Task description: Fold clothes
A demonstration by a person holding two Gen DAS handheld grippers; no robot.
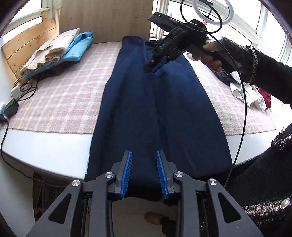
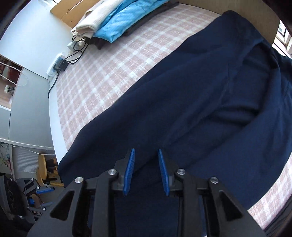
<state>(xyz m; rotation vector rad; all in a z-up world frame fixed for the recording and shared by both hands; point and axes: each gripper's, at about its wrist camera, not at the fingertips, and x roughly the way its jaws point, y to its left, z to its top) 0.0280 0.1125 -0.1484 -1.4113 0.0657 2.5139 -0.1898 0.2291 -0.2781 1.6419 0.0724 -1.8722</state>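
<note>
A long navy garment lies stretched lengthwise across the pink checked blanket, its near end hanging over the table's front edge. My left gripper is open and empty, hovering just above the garment's near end. My right gripper shows in the left wrist view, held by a hand over the garment's far part, close to the cloth. In the right wrist view the right gripper is open and empty above the navy garment, which has some folds near its far end.
A stack of folded clothes, cream on top of light blue, sits at the far left. A power strip and cables lie at the left edge. Crumpled white and red clothes lie at the right. A ring light stands behind.
</note>
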